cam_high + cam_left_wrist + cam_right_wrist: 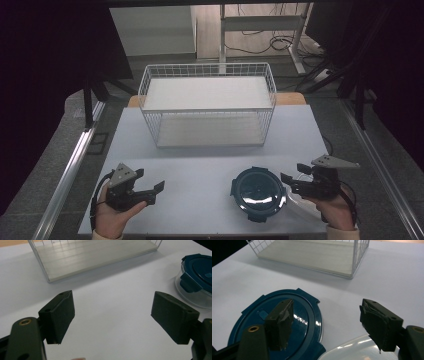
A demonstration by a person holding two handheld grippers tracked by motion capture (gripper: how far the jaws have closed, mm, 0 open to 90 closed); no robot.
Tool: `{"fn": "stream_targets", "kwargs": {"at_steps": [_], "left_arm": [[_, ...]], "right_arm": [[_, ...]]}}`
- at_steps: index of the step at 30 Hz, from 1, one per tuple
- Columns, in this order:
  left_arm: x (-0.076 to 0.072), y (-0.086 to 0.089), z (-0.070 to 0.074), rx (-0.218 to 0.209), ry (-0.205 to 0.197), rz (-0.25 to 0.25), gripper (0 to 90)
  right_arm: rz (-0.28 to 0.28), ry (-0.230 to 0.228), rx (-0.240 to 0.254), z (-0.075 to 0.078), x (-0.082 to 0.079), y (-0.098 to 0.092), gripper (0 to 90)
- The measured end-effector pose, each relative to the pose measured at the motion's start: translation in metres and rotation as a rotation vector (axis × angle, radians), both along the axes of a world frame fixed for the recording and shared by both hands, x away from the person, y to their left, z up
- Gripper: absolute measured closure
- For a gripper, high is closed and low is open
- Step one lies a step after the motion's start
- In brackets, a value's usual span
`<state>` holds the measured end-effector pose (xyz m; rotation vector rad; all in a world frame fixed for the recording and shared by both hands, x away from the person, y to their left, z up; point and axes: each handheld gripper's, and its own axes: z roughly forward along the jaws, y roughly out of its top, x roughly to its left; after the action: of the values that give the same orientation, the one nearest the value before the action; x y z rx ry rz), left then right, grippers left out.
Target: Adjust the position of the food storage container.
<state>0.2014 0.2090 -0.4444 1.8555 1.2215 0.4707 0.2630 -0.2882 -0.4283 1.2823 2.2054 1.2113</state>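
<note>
You had both tools low at the near edge of the counter [200, 150]. Your left tool [150, 188] was released, its jaws wide apart over bare surface and grasping nothing. Your right tool [289, 182] was also released, jaws spread and empty, hovering just beside the right rim of the round container [257, 192] with the blue clip lid [287, 325]. That container sat on the counter near your right hand, well apart from the wire basket [207, 102] standing farther back. A clear plastic piece [352, 351] lay just under your right tool.

This looked like the approach step: nothing was gripped yet. The next move probably called for bringing the right tool's jaws around the lid's rim or a clip tab and clenching squarely, since the glossy lid could slip.
</note>
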Motion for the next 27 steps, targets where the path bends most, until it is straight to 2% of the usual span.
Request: {"fn": "stream_targets", "kwargs": {"at_steps": [4,7,10,21,25,27], "left_arm": [[0.006,0.0,-0.004,-0.009,0.033,-0.016,18.6],[0.007,0.0,-0.004,-0.009,0.04,-0.024,18.5],[0.008,-0.001,-0.003,-0.024,0.046,-0.037,18.0],[0.012,-0.007,-0.008,-0.02,0.072,-0.038,17.2],[0.008,-0.008,-0.008,-0.042,0.084,-0.031,17.1],[0.008,-0.01,-0.01,-0.041,0.094,-0.046,16.7]], "right_arm": [[0.011,0.026,0.018,-0.002,-0.001,0.001,29.4],[0.006,0.025,0.017,-0.002,-0.003,0.002,29.7],[-0.025,0.029,0.031,-0.001,-0.007,0.003,30.7],[-0.046,0.048,0.008,-0.002,-0.007,0.006,31.8],[-0.069,0.061,-0.003,-0.002,-0.008,0.007,32.5],[-0.084,0.064,0.001,-0.003,-0.01,0.008,33.6]]}}
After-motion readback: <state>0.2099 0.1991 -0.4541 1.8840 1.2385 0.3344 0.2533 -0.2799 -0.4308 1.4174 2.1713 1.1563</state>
